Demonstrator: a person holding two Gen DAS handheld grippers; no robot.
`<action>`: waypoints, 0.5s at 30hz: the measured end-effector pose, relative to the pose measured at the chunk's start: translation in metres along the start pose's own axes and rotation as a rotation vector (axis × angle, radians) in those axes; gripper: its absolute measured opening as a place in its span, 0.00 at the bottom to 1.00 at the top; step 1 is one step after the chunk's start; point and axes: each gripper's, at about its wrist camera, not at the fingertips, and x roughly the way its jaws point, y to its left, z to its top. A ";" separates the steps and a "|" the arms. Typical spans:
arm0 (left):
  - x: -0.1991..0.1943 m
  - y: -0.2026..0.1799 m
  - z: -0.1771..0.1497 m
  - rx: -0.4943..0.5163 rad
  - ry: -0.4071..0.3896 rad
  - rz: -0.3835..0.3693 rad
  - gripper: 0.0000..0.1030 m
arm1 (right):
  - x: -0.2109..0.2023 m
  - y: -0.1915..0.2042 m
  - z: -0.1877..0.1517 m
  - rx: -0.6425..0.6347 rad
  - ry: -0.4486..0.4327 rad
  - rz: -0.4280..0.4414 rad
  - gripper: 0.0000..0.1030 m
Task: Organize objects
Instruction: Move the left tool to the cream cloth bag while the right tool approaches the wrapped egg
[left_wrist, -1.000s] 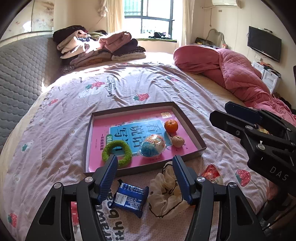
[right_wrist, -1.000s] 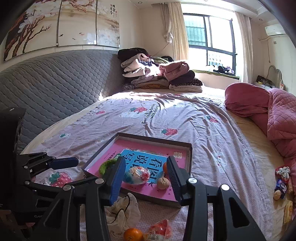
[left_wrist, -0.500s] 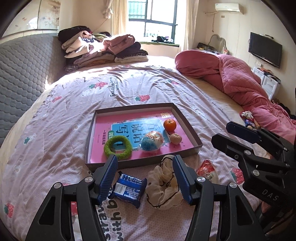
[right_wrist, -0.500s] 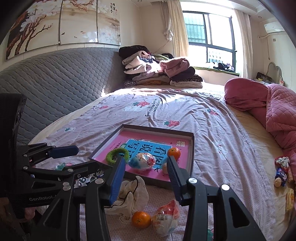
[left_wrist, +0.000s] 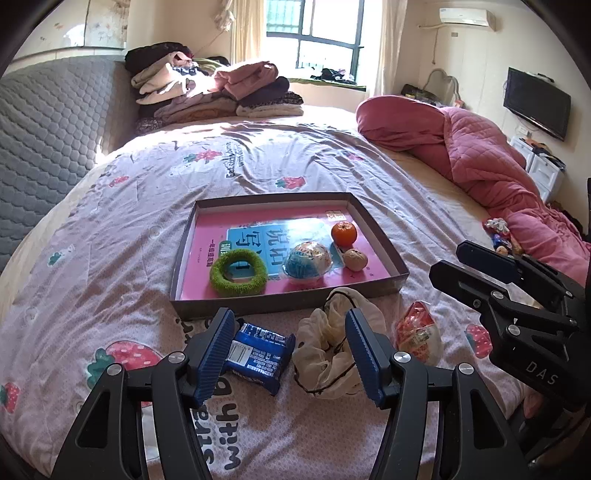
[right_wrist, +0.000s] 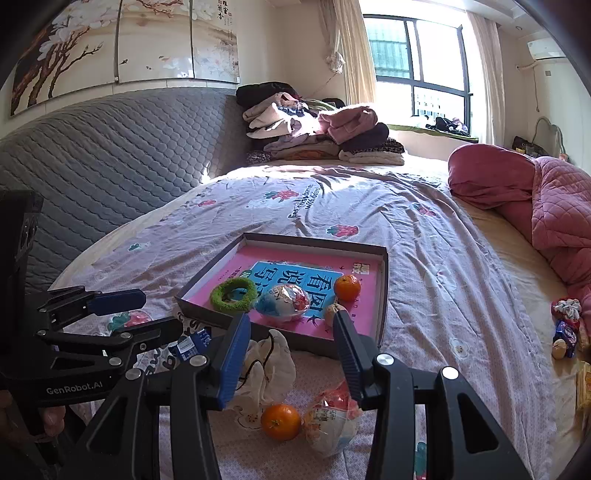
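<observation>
A grey tray (left_wrist: 288, 307) lined with a pink book lies on the bed. In it are a green ring (left_wrist: 238, 271), a foil-wrapped ball (left_wrist: 308, 260), an orange (left_wrist: 343, 233) and a walnut (left_wrist: 355, 258). My left gripper (left_wrist: 290, 354) is open, hovering over a blue snack packet (left_wrist: 258, 352) and a cream cloth pouch (left_wrist: 328, 350) in front of the tray. My right gripper (right_wrist: 291, 347) is open and holds nothing. Below it lie a second orange (right_wrist: 280, 421) and a red-and-white wrapped snack (right_wrist: 332, 421). Each gripper shows in the other's view: the right gripper (left_wrist: 448, 258), the left gripper (right_wrist: 159, 310).
The strawberry-print bedsheet (left_wrist: 110, 258) slopes away on all sides. A pink quilt (left_wrist: 480, 155) is heaped at the right, with small snacks (right_wrist: 565, 328) beside it. Folded clothes (left_wrist: 207, 92) are stacked by the grey padded headboard (right_wrist: 110, 155).
Both views have shifted a little, so the tray and loose items sit higher in frame. The second orange and the wrapped snack have come fully into the right wrist view. Jaw widths look unchanged.
</observation>
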 end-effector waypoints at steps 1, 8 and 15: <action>0.001 -0.001 -0.001 0.001 0.001 0.000 0.62 | 0.000 0.000 -0.001 0.001 0.000 0.000 0.45; 0.009 -0.007 -0.010 0.018 0.027 0.003 0.62 | -0.005 -0.004 -0.003 0.001 -0.004 0.000 0.45; 0.013 -0.008 -0.016 0.021 0.045 0.004 0.62 | -0.005 -0.008 -0.007 0.008 0.000 -0.005 0.45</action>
